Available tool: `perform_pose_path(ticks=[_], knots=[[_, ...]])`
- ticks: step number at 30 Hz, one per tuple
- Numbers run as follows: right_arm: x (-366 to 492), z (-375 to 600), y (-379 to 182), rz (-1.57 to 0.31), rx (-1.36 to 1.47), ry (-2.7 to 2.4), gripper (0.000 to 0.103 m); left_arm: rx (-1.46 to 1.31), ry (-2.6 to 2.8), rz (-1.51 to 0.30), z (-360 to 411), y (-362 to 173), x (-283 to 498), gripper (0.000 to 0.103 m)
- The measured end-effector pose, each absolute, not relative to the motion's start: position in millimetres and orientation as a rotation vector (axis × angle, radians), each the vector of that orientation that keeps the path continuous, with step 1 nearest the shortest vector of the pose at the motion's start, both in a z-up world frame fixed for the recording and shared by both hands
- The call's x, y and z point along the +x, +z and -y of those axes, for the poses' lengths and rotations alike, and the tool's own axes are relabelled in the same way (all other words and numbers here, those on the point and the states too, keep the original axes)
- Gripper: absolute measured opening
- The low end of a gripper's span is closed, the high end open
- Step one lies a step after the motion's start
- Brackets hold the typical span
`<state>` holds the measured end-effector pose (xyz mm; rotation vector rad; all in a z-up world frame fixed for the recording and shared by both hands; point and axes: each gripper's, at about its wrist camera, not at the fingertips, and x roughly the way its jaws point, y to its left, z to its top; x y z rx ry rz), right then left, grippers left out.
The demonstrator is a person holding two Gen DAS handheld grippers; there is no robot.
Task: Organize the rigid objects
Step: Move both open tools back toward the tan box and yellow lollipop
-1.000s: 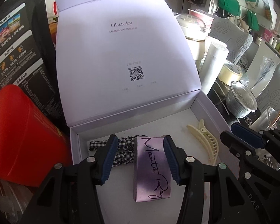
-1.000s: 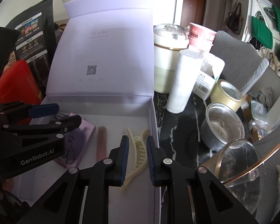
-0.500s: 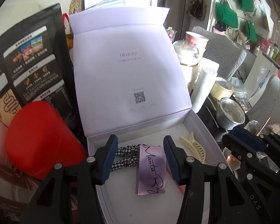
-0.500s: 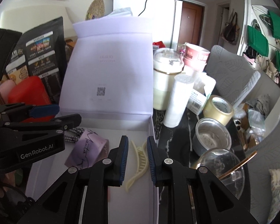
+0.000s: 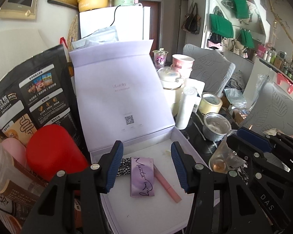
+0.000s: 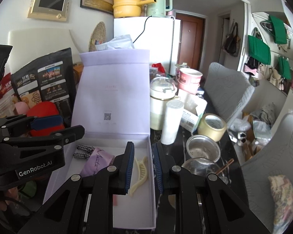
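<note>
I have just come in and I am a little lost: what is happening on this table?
A person holds a pair of tongs in each hand over an open lilac box. Inside lie a purple carton, a pink tube, a checked hair tie and a cream hair claw. Neither pair grips anything: the left tongs stand open and the right tongs are nearly closed, both above the box.
</note>
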<state>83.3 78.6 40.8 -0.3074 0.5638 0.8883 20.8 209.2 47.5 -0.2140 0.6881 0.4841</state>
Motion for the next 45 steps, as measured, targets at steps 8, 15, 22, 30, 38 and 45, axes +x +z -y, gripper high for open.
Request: perform_pose_path(ticks=[8,15,22,30,38,45], knots=[[66.3,-45.3,57.3,-0.533,-0.275,0.850,0.026,-0.188,0.404,-0.660,-180.4,62.4,13.5,0.050],[54.8,-11.5,68.7,-0.516,-0.248,0.787,0.036,-0.146,0.325,-0.637,-148.5,71.0,10.0,0.065],[39.4,25.8,80.0,-0.491,-0.228,0.699,0.046,-0.106,0.277,-0.613,-121.1,77.5,4.0,0.081],[18.8,69.8,84.0,-0.485,-0.187,0.597,0.063,-0.049,0.184,-0.615,-83.9,77.3,1.5,0.081],[2.7,109.5,80.1,-0.499,-0.160,0.509,0.069,-0.018,0.096,-0.618,-50.8,74.3,-2.2,0.081],[-3.1,132.3,65.8,-0.537,-0.153,0.478,0.070,0.000,0.068,-0.657,-28.3,61.6,-0.3,0.081]])
